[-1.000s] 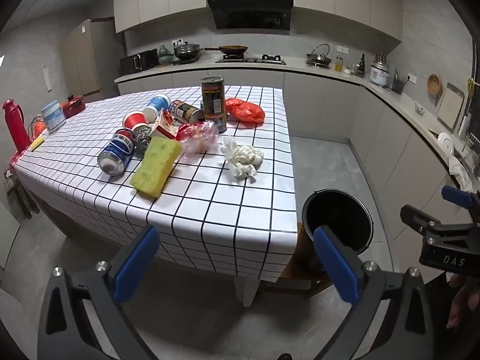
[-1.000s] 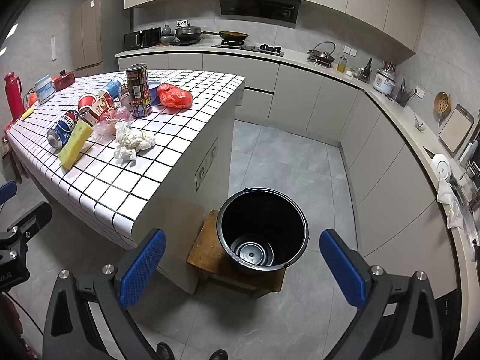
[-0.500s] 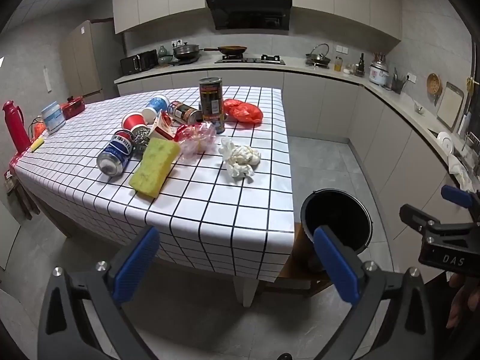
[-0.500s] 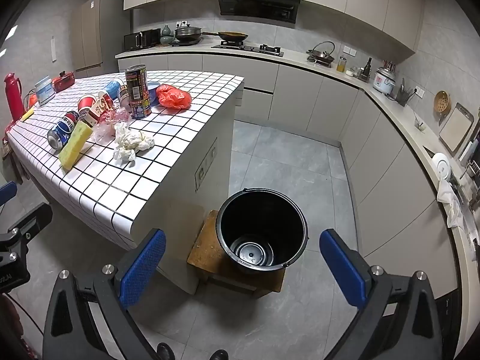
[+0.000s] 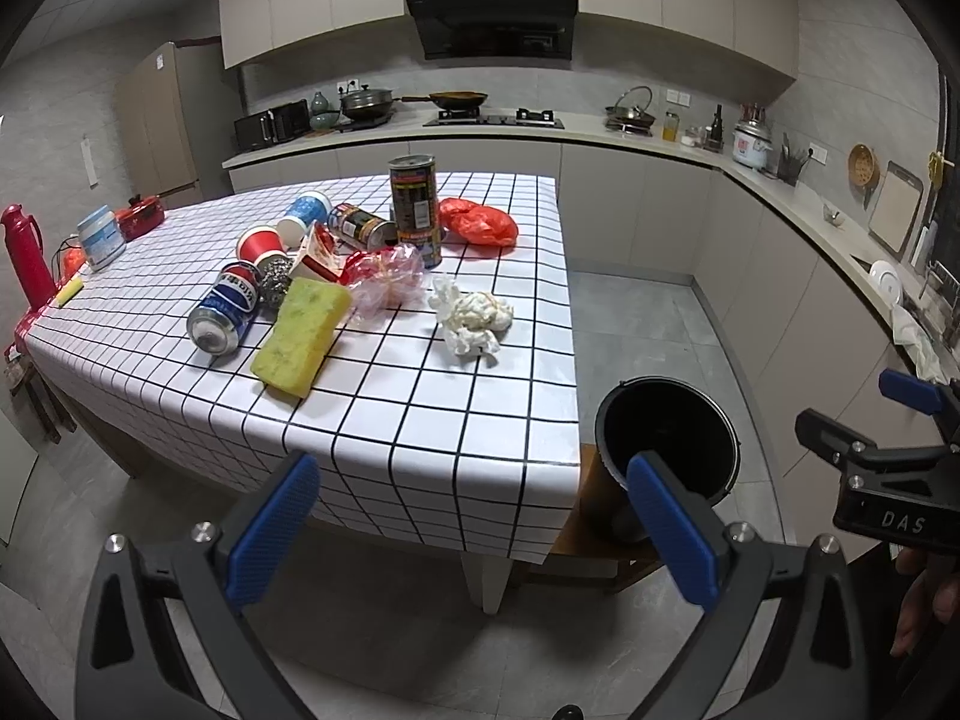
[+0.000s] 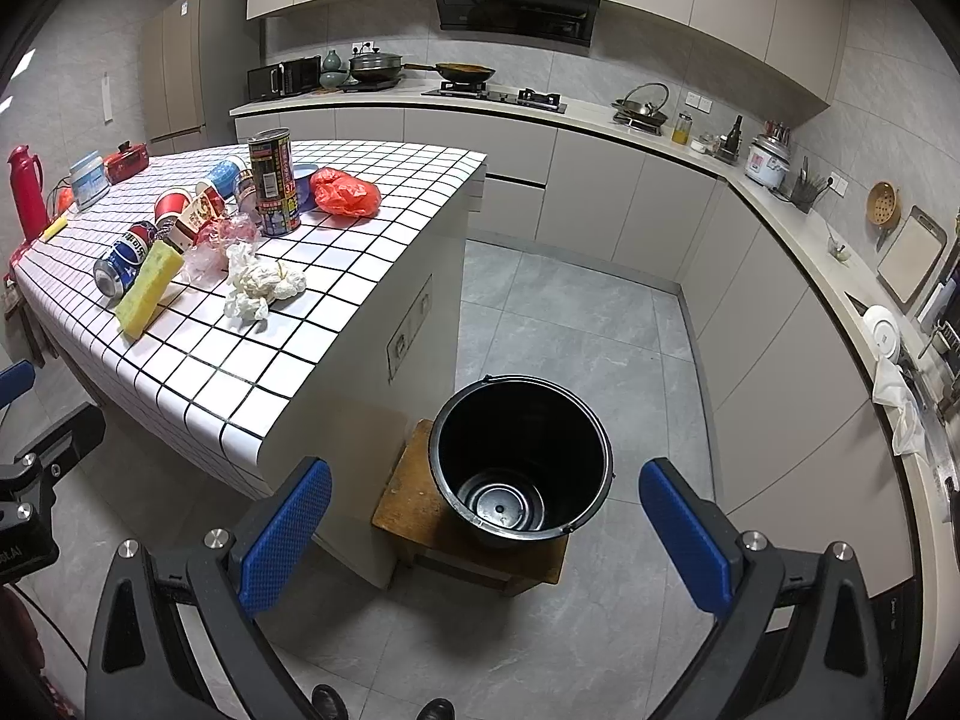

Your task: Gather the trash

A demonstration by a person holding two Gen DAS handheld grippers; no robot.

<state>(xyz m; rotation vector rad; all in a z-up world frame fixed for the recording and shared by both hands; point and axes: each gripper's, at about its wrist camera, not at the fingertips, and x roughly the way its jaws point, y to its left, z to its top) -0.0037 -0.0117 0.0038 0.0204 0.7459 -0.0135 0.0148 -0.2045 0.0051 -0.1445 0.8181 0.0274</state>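
Trash lies on the white checked island table (image 5: 420,420): a crumpled white tissue (image 5: 474,315), a yellow sponge (image 5: 303,336), a blue soda can (image 5: 227,307) on its side, a clear plastic bag (image 5: 387,279), an orange-red bag (image 5: 480,222), a tall upright can (image 5: 414,207) and paper cups (image 5: 261,243). An empty black bucket (image 6: 521,459) stands on a low wooden stool (image 6: 402,498) beside the table. My left gripper (image 5: 474,525) is open, short of the table's near edge. My right gripper (image 6: 480,531) is open above the bucket, holding nothing.
A red thermos (image 5: 24,261) and a white tub (image 5: 102,237) stand at the table's far left. Counters with a stove (image 6: 495,93), pots and a rice cooker (image 6: 768,165) run along the back and right walls. Grey floor tiles (image 6: 576,318) lie between island and cabinets.
The left gripper's view has shifted slightly toward the table. The right gripper has barely moved. Both stay open.
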